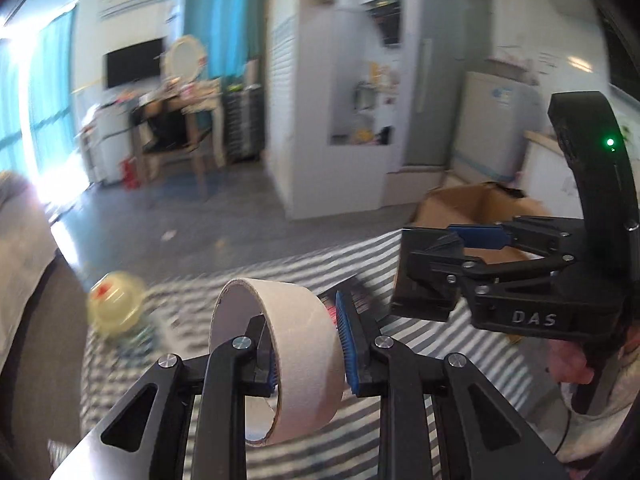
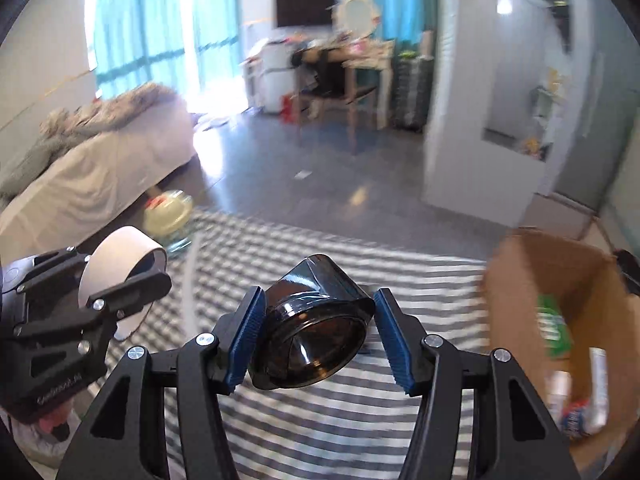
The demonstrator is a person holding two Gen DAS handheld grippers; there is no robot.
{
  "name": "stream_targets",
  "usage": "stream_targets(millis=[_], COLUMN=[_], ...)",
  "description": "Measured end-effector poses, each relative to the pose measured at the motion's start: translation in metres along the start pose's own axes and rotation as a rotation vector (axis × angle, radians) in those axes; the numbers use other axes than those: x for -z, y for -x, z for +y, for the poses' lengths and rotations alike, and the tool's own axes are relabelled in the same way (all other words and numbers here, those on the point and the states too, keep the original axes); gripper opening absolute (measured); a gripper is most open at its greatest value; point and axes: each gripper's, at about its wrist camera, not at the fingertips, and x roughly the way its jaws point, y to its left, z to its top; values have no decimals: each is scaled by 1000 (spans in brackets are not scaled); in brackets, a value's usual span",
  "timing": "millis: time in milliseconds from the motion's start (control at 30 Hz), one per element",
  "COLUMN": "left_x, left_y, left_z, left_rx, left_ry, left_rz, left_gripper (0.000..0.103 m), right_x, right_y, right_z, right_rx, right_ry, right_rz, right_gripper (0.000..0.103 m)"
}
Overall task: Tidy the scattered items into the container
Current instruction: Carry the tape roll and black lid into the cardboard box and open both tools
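Observation:
My left gripper (image 1: pixel 308 344) is shut on a wide roll of pale tape (image 1: pixel 280 356), one finger inside the ring, and holds it above the striped rug; both show at the left of the right wrist view (image 2: pixel 116 276). My right gripper (image 2: pixel 320 328) is shut on a dark glossy cup-shaped container (image 2: pixel 316 328), held tilted above the rug; the gripper also shows in the left wrist view (image 1: pixel 440 264). An open cardboard box (image 2: pixel 560 280) stands at the right with a green packet (image 2: pixel 554 328) and tubes inside; it also shows in the left wrist view (image 1: pixel 472 204).
A yellowish plastic jar (image 2: pixel 168 212) with a red mark lies at the rug's far left edge (image 1: pixel 116 308). A grey-and-white striped rug (image 2: pixel 320 420) covers the floor below. A bed (image 2: pixel 80 172) is at the left; a desk and chair (image 2: pixel 348 76) stand far back.

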Motion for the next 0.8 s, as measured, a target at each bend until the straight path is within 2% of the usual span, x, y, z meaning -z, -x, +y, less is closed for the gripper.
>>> stream_targets(millis=[233,400,533,733,800], left_x=[-49,-82,-100,-110,-111], left_y=[-41,-73,-104,-161,-179], left_z=[-96,-173,-221,-255,-260], left_rx=[164,281,331,347,364], left_ry=[-98,-162,-202,-204,-175], left_rz=[-13,-20,-3,68,92], left_gripper=[25,25,25,25,29], right_x=[17,41,57,81,87], right_y=[59,89,96,77,66], right_z=[-97,-174,-226,-286,-294], right_rx=[175,295,381,394,392], right_ry=[-133,-244,-295,-395,-423], right_rz=[-63,-68,-43,34,55], right_gripper=[56,56,56,56,56])
